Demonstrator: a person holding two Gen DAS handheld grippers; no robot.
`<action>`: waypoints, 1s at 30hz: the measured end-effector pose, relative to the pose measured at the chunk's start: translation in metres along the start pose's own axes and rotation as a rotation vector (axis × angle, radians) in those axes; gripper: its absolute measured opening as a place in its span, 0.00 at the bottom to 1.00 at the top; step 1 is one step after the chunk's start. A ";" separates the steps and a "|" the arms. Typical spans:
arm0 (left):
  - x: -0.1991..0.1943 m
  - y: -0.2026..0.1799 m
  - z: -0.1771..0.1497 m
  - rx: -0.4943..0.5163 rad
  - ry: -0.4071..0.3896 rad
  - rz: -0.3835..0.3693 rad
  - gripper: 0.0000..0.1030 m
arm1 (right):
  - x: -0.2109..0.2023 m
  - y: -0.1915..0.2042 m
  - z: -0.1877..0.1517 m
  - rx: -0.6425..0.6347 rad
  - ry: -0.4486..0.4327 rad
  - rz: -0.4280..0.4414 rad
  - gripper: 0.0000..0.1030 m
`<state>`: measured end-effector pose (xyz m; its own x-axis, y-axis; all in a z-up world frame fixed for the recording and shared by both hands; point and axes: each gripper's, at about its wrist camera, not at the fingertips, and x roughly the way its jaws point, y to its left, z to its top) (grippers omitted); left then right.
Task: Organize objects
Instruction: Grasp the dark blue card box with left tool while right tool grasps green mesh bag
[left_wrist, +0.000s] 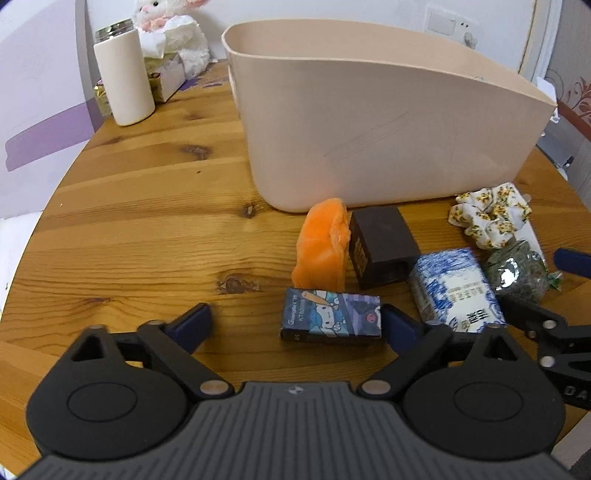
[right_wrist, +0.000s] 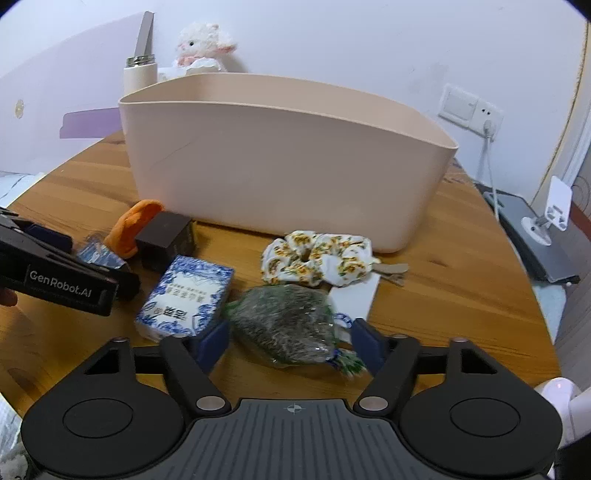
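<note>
A tall beige bin (left_wrist: 369, 125) stands on the round wooden table (left_wrist: 147, 221); it also shows in the right wrist view (right_wrist: 288, 166). In front of it lie an orange plush piece (left_wrist: 323, 247), a dark brown box (left_wrist: 384, 245), a blue-white tissue pack (left_wrist: 454, 288), a floral scrunchie (left_wrist: 489, 214) and a green clear-wrapped packet (right_wrist: 288, 328). My left gripper (left_wrist: 299, 325) is open with a cartoon-printed box (left_wrist: 332, 314) between its fingers, on the table. My right gripper (right_wrist: 290, 341) is open around the green packet, which rests on the table.
A white bottle (left_wrist: 123, 74), a plush rabbit (left_wrist: 173, 33) and small boxes stand at the table's far left. A white card (right_wrist: 354, 295) lies under the scrunchie (right_wrist: 317, 258). The table edge curves close on the right.
</note>
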<state>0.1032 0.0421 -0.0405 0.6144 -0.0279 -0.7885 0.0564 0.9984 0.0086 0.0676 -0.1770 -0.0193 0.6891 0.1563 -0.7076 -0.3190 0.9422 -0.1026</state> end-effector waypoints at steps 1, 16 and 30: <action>0.000 0.000 0.000 0.001 -0.001 -0.003 0.90 | 0.000 0.001 0.000 -0.004 0.002 -0.001 0.60; -0.013 0.003 -0.005 0.024 -0.029 -0.053 0.50 | -0.009 -0.003 -0.009 0.030 -0.045 0.041 0.32; -0.063 0.001 0.006 0.050 -0.165 -0.051 0.50 | -0.051 -0.017 0.006 0.063 -0.195 0.002 0.32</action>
<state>0.0690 0.0442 0.0129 0.7300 -0.0907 -0.6774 0.1279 0.9918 0.0050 0.0418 -0.1995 0.0232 0.8035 0.2067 -0.5583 -0.2833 0.9576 -0.0532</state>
